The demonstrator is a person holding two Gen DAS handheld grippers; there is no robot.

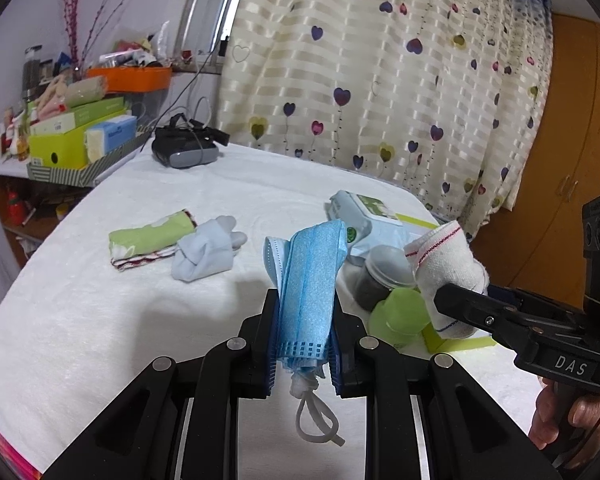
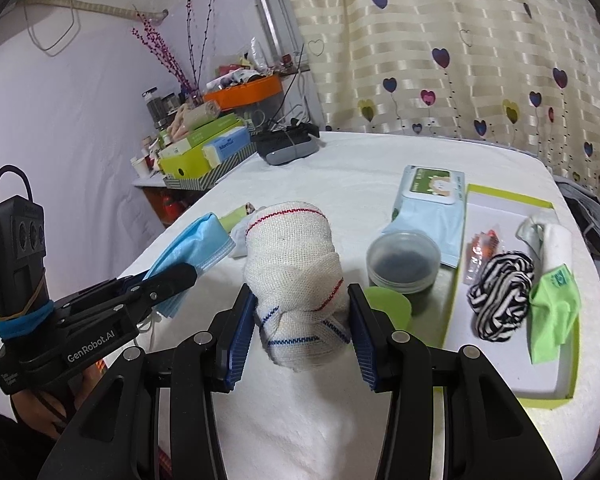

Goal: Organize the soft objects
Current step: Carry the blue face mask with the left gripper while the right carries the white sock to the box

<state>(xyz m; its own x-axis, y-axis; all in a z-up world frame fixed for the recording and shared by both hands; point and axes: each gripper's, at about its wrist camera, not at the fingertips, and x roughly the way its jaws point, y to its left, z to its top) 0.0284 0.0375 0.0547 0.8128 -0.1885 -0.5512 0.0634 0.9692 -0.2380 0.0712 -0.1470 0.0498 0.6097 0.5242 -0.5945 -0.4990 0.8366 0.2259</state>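
Both tools are matte black plastic w/ linkage arms, round silver pivot pins and ribbed blue pads on the fingers. Left tool [image 1: 304, 344]: seen from the right wrist cam, its side reads "GenRobot.AI" in white; a black box w/ three round lenses sits on top, a black cable loops above it, blue and tan bands wrap the handle. Right tool [image 2: 302, 332]: side marked "DAS", small screw near the finger.
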